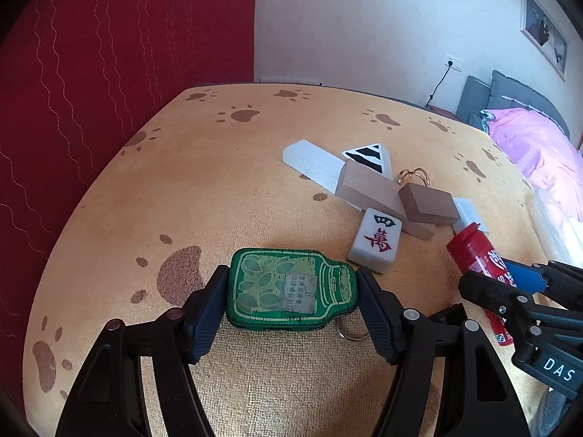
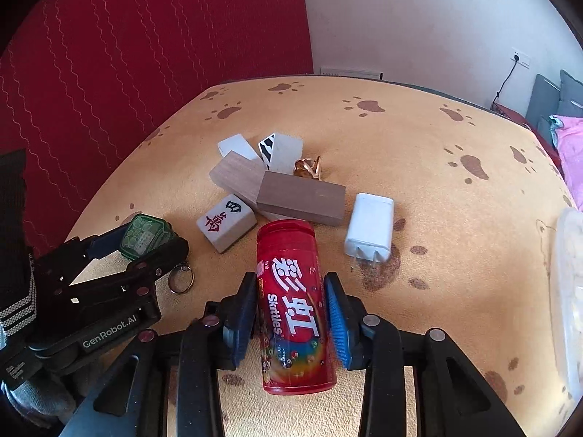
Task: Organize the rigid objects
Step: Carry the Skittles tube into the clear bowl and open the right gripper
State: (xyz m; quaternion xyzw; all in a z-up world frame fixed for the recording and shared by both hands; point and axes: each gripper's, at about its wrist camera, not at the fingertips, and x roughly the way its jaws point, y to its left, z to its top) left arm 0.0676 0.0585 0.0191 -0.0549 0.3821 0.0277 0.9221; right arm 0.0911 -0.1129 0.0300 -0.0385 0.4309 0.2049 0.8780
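My right tool [image 2: 291, 322] grips the Skittles can [image 2: 291, 302] across its width, long axis pointing ahead toward the block pile [image 2: 277, 185] on the counter [image 2: 455, 218], while my left tool [image 1: 291, 309] clamps the green tin [image 1: 288, 287].

We're looking at a desk [image 2: 437, 189] under an orange paw-print cloth. On it we've got a mahjong tile [image 2: 226, 223], a white charger [image 2: 370, 227] and a heap of wooden blocks [image 2: 300, 198], all close together mid-cloth.
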